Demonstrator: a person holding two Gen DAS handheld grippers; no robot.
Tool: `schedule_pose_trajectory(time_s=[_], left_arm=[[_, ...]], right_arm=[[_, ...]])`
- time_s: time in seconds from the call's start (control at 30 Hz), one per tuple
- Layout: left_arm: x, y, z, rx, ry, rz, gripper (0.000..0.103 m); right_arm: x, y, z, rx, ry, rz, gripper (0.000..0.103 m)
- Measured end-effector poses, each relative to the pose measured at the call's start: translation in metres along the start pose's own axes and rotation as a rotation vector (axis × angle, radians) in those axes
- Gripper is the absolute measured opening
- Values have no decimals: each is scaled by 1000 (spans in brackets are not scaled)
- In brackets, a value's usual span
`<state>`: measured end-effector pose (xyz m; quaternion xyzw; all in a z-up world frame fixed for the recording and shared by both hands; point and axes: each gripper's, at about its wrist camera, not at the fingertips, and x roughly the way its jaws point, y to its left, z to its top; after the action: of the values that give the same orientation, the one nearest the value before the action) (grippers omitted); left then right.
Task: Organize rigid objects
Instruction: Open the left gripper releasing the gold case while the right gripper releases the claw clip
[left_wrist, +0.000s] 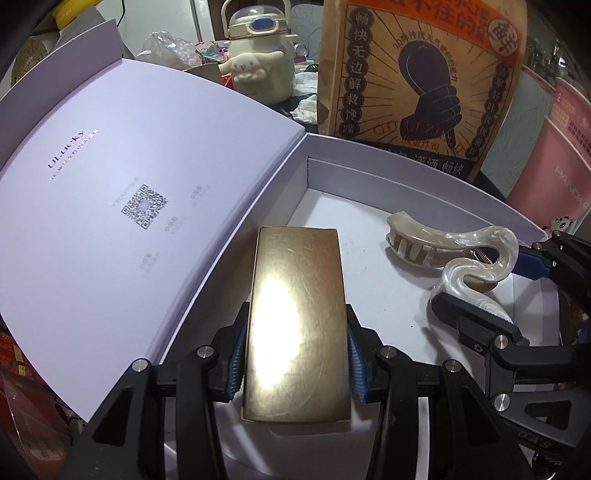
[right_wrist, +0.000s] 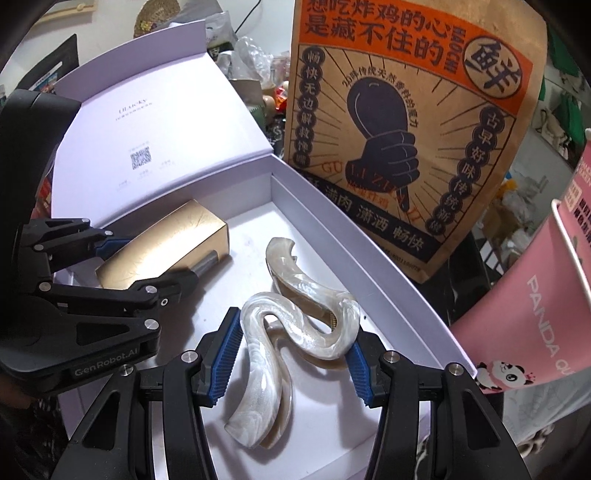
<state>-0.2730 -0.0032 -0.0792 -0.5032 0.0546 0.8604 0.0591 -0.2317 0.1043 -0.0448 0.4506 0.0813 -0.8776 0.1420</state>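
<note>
The left gripper (left_wrist: 295, 354) clamped a gold rectangular box (left_wrist: 297, 325) by its long sides over the white floor of an open lilac case (left_wrist: 406, 184), while beside it the right gripper (left_wrist: 487, 280) held a pearly wavy hair claw (left_wrist: 454, 254) there.

Box (left_wrist: 299, 317) left of hair claw (left_wrist: 454, 254), both in case (left_wrist: 424, 177)

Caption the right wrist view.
Right tongs grip a pearly wavy hair claw inside the open white box.
</note>
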Motion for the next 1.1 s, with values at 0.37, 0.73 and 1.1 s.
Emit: schedule_pose_trajectory(time_s=[0.37,0.73,1.1], left_arm=[[-4,4,-2,-28,20,7,45],[-16,2,-6,-31,29,-28,48],[-46,1,-9,-27,-26,5,85]], right_arm=[[-17,-6,-1,0,-11,-36,72],[-43,-15,-5,20,-35,-67,72],[-65,-18,-2,39,-73,-87,72]])
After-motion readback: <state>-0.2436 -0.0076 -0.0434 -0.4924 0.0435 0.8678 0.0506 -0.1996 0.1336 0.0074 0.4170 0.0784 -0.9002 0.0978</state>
